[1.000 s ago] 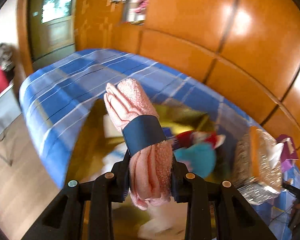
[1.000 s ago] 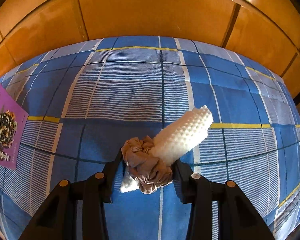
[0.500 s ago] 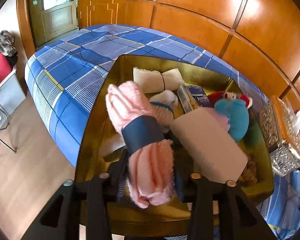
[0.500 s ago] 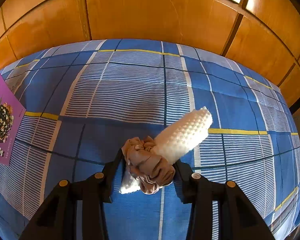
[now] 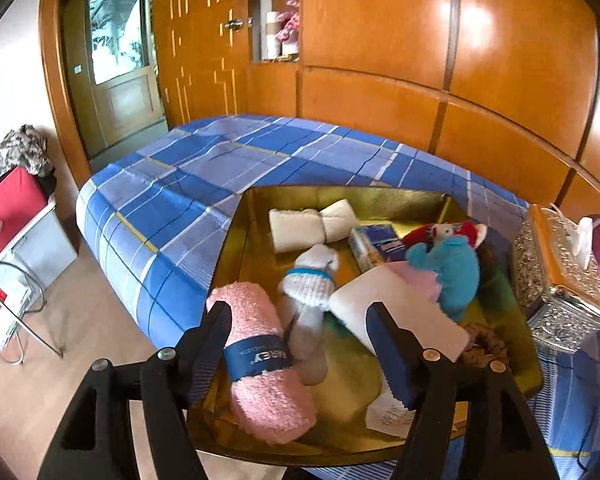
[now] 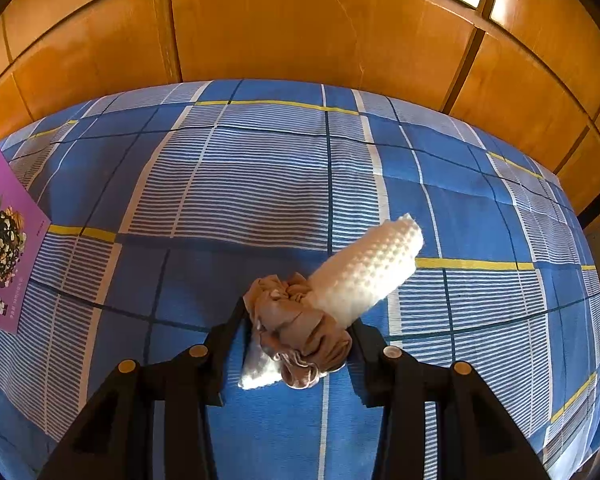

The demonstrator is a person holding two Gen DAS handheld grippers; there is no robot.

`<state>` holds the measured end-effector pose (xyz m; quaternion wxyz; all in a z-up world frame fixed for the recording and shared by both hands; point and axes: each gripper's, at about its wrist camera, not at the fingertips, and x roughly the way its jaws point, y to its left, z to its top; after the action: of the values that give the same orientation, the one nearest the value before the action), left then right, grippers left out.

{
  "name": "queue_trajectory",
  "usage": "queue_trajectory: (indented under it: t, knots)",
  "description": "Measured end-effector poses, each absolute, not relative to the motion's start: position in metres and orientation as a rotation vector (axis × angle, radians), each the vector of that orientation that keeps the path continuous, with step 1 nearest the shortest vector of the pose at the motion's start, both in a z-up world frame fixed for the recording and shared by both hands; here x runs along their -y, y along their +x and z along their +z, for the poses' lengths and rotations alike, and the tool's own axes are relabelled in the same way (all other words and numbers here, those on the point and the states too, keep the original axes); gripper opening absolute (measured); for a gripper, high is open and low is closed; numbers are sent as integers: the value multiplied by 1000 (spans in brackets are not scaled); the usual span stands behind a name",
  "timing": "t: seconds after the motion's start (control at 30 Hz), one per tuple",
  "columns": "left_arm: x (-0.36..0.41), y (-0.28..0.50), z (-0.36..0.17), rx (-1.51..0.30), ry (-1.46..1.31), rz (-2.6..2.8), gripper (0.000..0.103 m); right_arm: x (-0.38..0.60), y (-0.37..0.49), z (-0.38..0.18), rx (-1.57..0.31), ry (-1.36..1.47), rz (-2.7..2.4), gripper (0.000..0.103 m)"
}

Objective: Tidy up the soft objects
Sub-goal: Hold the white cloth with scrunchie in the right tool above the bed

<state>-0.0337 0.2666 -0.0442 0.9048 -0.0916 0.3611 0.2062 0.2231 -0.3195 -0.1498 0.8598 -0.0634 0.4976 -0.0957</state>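
My left gripper (image 5: 300, 332) is open above the near left corner of a gold tray (image 5: 416, 200). A rolled pink towel with a dark blue band (image 5: 260, 364) lies in the tray between the fingers, against the left finger. The tray also holds a white rolled towel (image 5: 312, 226), a white sock with a teal stripe (image 5: 312, 280), a white sponge block (image 5: 396, 312), a teal plush (image 5: 450, 270) and a red plush (image 5: 448, 232). My right gripper (image 6: 298, 328) is shut on a white bumpy cloth roll (image 6: 368, 272) bound by a brown scrunchie (image 6: 296, 324), held above the bed.
The tray sits on a bed with a blue plaid cover (image 5: 204, 168), which also shows in the right wrist view (image 6: 260, 184). A silver tissue box (image 5: 556, 276) stands right of the tray. A purple box (image 6: 0, 240) lies at the left. Wooden wall panels stand behind.
My left gripper has opened and let go of the pink towel, which now lies in the tray's near left corner. The right gripper has stayed almost still with its roll.
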Motion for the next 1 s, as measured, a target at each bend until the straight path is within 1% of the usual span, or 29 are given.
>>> queue_trajectory:
  t: [0.17,0.63,1.0]
  knots:
    - [-252,-34,-35,-720,-153,410,74,319,223,-150,-1046,-134,-203,43]
    - [-215,-28,-29,-702,-67,325,74,313,224,-152,-1048,-173,-222,43]
    - [-195,-25,-34,-728,-22,273,75,312,223,-154,-1043,-159,-239,43]
